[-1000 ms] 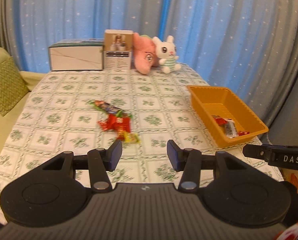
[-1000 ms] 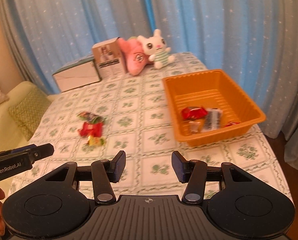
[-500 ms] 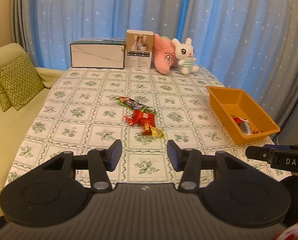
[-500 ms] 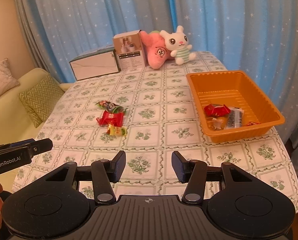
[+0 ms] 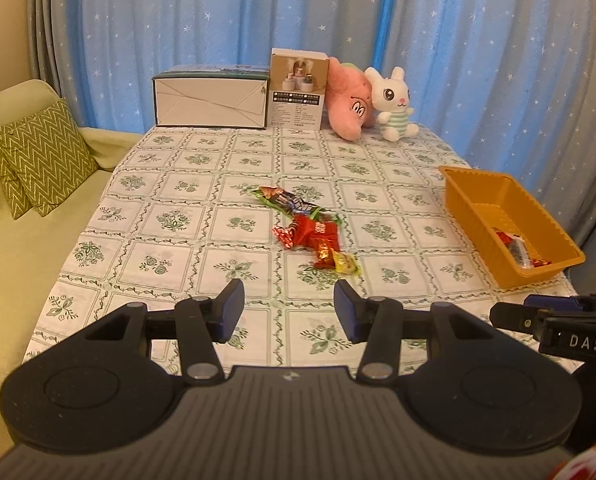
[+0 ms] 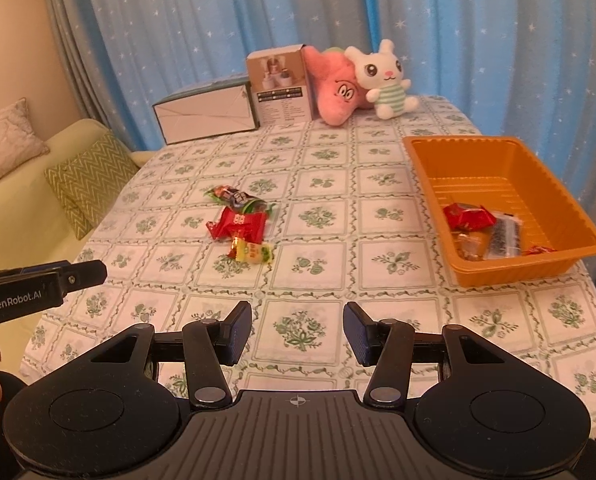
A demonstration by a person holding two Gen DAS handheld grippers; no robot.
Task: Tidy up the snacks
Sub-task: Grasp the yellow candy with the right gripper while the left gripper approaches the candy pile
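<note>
Fingers of left gripper parted, nothing between; right gripper likewise parted and empty. Orange basket as landmark: a few wrapped snacks already inside, near its front wall. Left of basket, mid-tablecloth, a loose pile of candies, apparently awaiting transfer. Job seemingly about half done.

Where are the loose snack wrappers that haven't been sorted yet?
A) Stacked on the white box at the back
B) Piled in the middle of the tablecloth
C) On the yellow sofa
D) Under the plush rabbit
B: the red, green and yellow snack wrappers lie clustered mid-table on the tablecloth, left of the orange tray.
</note>
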